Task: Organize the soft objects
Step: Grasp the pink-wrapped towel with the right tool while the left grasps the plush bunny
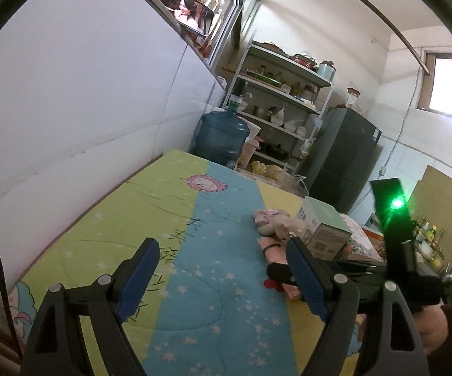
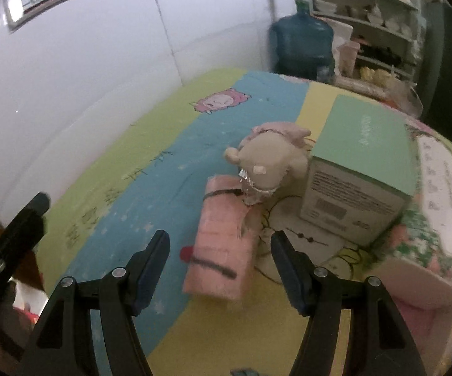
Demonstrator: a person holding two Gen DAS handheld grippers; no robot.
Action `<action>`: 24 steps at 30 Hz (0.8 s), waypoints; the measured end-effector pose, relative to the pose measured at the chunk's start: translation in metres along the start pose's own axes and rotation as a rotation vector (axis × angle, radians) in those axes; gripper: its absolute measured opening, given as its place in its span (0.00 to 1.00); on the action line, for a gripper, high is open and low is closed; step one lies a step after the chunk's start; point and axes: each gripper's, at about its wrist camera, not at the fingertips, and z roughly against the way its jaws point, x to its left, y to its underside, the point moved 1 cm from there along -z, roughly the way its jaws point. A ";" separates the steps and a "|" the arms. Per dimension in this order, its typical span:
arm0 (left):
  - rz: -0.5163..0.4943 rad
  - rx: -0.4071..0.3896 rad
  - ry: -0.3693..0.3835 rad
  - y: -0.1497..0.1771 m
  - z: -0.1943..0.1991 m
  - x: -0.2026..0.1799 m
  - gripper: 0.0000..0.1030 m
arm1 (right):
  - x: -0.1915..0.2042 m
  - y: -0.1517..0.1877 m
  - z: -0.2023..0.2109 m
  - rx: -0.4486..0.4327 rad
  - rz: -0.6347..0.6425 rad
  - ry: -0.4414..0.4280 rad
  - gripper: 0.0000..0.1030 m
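Home bedroom: bed [image 1: 194, 250], fridge [image 1: 341, 159], pantry shelves [image 1: 282, 94].

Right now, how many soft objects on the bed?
2: a plush toy beside the green box, and a pink folded towel right in front of it, touching. More may hide behind the box.

Pink plush block [image 2: 222, 244] lying on the bedspread, beige stuffed toy [image 2: 266, 163] touching its far end
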 end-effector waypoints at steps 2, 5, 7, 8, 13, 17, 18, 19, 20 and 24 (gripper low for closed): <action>0.001 0.000 -0.005 -0.001 0.001 0.003 0.80 | 0.005 0.000 -0.005 0.000 0.007 0.020 0.67; 0.004 0.001 -0.010 -0.002 0.000 0.005 0.80 | 0.008 0.000 -0.010 -0.009 0.026 0.074 0.66; 0.001 0.002 -0.009 -0.002 -0.001 0.005 0.80 | 0.008 0.000 -0.016 -0.005 0.045 0.105 0.43; -0.001 0.003 -0.010 -0.002 -0.001 0.005 0.80 | 0.009 0.001 -0.016 -0.007 0.058 0.114 0.43; -0.028 0.020 0.005 -0.010 -0.008 0.001 0.80 | 0.009 0.012 -0.007 -0.021 0.066 0.070 0.42; -0.052 0.061 0.053 -0.021 -0.021 -0.007 0.80 | -0.001 0.030 0.013 -0.040 0.022 -0.016 0.42; -0.057 0.072 0.064 -0.024 -0.025 -0.010 0.80 | -0.003 0.036 0.022 -0.052 0.011 -0.033 0.42; -0.063 0.087 0.081 -0.027 -0.031 -0.014 0.80 | -0.005 0.043 0.029 -0.064 0.003 -0.041 0.42; -0.071 0.100 0.090 -0.031 -0.038 -0.018 0.80 | -0.006 0.048 0.037 -0.075 -0.003 -0.044 0.42; -0.109 0.158 0.102 -0.039 -0.068 -0.041 0.80 | -0.016 0.068 0.069 -0.129 -0.037 -0.051 0.42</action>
